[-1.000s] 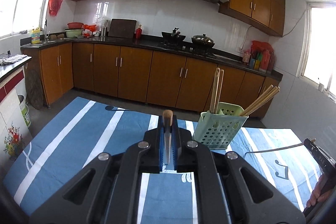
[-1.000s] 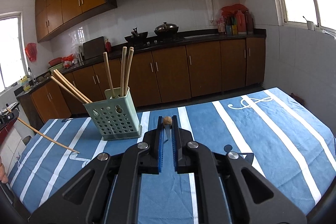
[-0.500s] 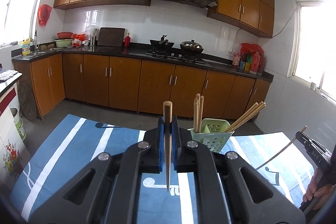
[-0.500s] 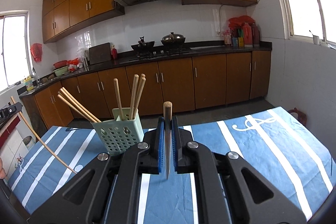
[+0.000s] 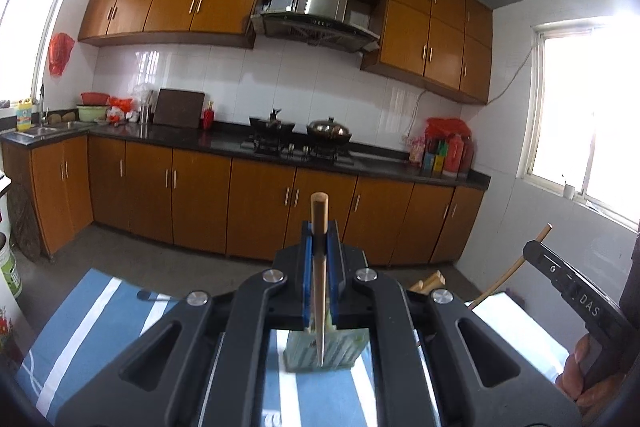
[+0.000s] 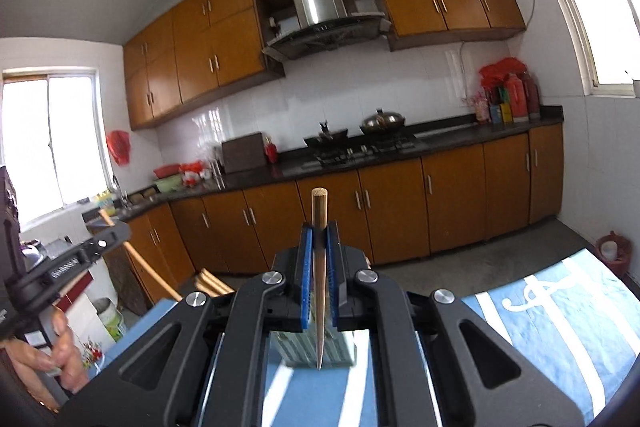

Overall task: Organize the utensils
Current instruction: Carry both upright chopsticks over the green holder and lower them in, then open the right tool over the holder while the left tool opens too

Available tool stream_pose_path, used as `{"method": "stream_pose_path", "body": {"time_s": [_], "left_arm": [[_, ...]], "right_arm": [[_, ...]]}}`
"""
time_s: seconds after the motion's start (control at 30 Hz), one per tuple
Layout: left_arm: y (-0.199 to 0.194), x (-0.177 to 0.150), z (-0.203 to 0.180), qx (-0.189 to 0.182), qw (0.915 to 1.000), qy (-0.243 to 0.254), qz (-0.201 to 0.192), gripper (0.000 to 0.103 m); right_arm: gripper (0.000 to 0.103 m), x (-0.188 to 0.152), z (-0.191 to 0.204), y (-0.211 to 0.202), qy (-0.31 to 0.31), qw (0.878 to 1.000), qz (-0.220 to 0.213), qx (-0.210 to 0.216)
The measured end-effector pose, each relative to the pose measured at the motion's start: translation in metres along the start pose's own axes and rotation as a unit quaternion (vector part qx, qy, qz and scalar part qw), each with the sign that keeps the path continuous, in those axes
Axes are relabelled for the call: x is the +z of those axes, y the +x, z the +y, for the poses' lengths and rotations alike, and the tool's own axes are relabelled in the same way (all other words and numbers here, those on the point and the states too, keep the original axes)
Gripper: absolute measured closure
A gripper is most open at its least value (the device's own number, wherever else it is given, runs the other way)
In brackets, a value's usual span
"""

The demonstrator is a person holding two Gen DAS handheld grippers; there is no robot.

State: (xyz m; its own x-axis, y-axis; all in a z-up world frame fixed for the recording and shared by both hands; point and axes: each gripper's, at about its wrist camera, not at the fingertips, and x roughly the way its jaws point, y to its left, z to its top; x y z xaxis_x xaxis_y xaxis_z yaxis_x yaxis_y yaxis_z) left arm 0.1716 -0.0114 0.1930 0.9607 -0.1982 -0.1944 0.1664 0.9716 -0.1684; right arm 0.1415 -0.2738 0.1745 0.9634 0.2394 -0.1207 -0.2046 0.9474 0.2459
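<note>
The tabletop (image 5: 100, 315), under a blue cloth with white stripes, carries a green perforated holder (image 5: 326, 349) that serves as the landmark. In both wrist views the holder sits directly below and just beyond the gripper tips, largely hidden by the gripper bodies. Several chopsticks already stand in it: their ends show to the holder's right in the left wrist view (image 5: 430, 281) and to its left in the right wrist view (image 6: 210, 281).

Judged progress: part of the sorting is done, and two chopsticks remain in hand. Neither has entered the holder yet. Whether more utensils lie on the cloth cannot be told, since most of it is out of view.

The left gripper (image 5: 320, 259) has its jaws closed on one chopstick (image 5: 319, 267), held upright with the thin end pointing down over the holder. The right gripper (image 6: 320, 259) has its jaws closed on a second chopstick (image 6: 319, 267), in the same attitude above the holder.

Changes from the earlier frames:
- Both grippers have risen; less cloth and more cabinet and ceiling are visible.
- The holder has dropped from beside the gripper tips to beneath them.
- Each chopstick has turned from nearly end-on to upright, with its full length showing.
- The jaws stay closed throughout.
</note>
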Motion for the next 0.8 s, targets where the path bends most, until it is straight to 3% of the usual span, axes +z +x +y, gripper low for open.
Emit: {"method": "stream_pose_path", "body": {"time_s": [0.27, 0.53, 0.8], "left_arm": [[0.041, 0.021, -0.013, 0.032, 0.999, -0.003, -0.032, 0.095], [0.09, -0.001, 0.001, 0.033, 0.9991, -0.025, 0.0, 0.095], [0.116, -0.014, 0.003, 0.023, 0.9993, -0.028, 0.003, 0.095]], "right_arm": [[0.095, 0.023, 0.013, 0.035, -0.009, 0.999, -0.051, 0.001], [0.095, -0.009, 0.0, 0.089, -0.007, 1.0, -0.001, -0.012], [0.095, -0.031, -0.004, 0.102, -0.001, 1.0, 0.026, -0.012]]}}
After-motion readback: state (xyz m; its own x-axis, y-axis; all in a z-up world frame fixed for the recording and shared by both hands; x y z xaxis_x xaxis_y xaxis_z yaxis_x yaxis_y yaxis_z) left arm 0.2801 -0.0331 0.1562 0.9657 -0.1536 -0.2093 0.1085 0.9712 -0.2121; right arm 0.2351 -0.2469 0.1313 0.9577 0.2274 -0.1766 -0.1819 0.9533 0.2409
